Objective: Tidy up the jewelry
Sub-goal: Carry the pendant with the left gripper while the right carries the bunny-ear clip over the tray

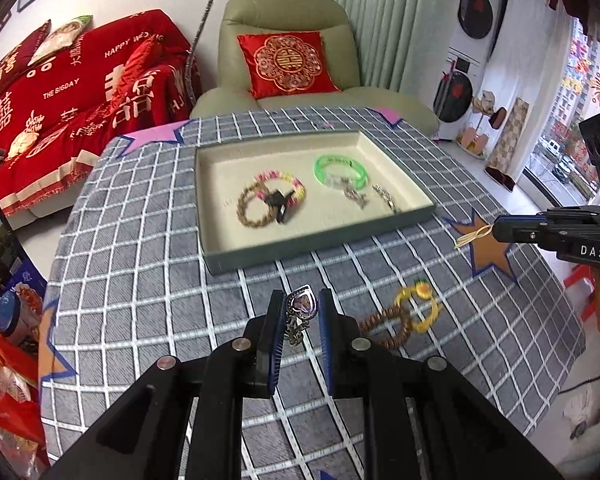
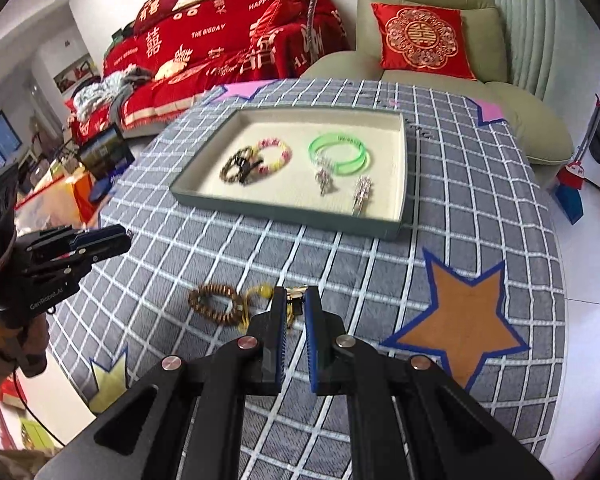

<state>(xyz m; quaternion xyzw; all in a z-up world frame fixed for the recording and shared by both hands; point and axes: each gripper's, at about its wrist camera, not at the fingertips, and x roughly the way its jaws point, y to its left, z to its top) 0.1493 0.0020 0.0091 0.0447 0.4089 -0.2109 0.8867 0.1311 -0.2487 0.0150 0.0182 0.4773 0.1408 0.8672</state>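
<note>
**Both tongs loaded above the worktop**

Your left tongs are clamped on a heart-shaped purple pendant, its chain dangling between the blue pads. Your right tongs are nearly closed on a small gold-coloured piece; it is partly hidden by the pads, so it may be a clip or an earring.

The tray sits in the far middle of the checked worktop. Inside it, on the left, lie a brown beaded bracelet and a pink-and-yellow bracelet with a black piece across them. On the right lie a green bangle and two silver pieces.

Outside the tray, on the near cloth to the right of your left tongs, a brown bead bracelet touches a yellow bracelet. An orange star patch lies further right.
</note>
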